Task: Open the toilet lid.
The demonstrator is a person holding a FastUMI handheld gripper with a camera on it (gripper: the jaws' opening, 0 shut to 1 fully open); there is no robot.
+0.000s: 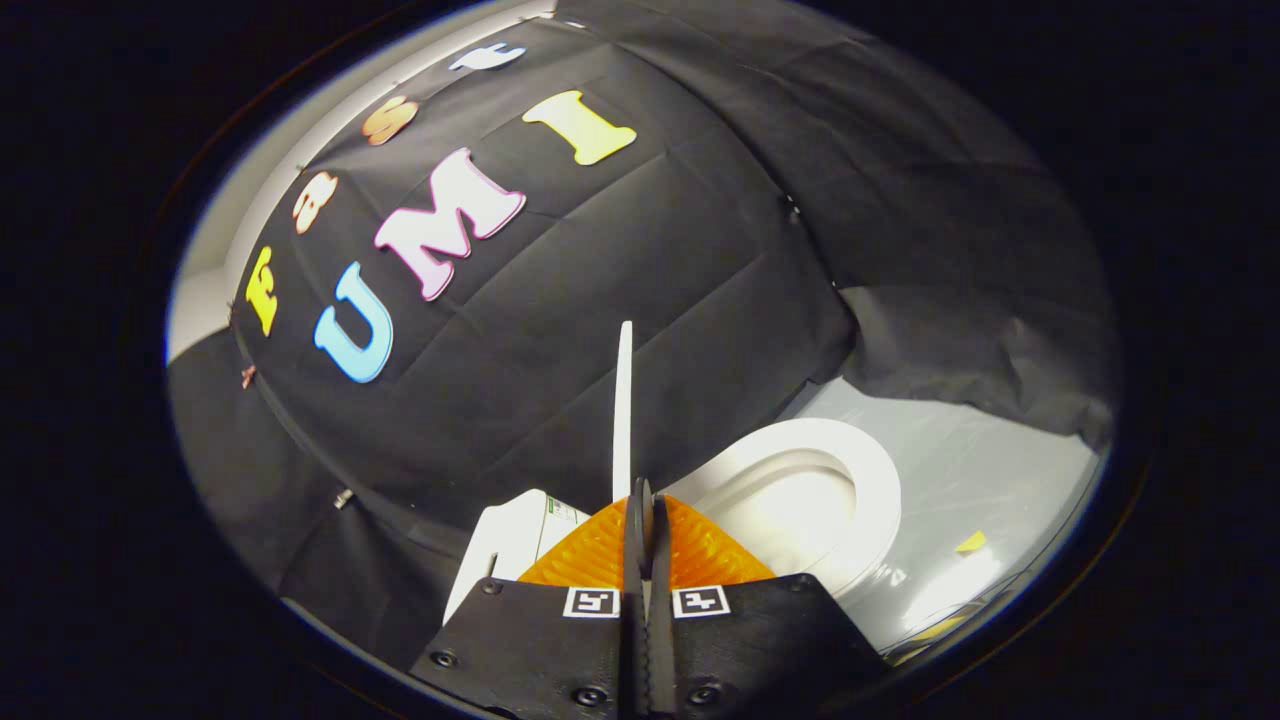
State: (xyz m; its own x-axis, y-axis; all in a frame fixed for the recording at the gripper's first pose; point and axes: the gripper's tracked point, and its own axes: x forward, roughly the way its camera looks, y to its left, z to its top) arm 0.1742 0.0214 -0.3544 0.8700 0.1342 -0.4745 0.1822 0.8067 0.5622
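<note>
The white toilet lid (pixel 623 400) shows edge-on as a thin strip rising straight up from my fingertips, lifted well off the seat. My gripper (pixel 640 492) is shut on the lid's lower edge, both fingers pressed together around it. To the right of the fingers and below the lid lies the white oval seat (pixel 880 480) with the open bowl (pixel 800 510) inside it. The white tank (pixel 520 540) sits to the left of the fingers, partly hidden behind them.
Black cloth walls stand close behind and to the right of the toilet. A pale glossy floor (pixel 980 470) spreads beyond the bowl, with a small yellow tape mark (pixel 970 542) on it.
</note>
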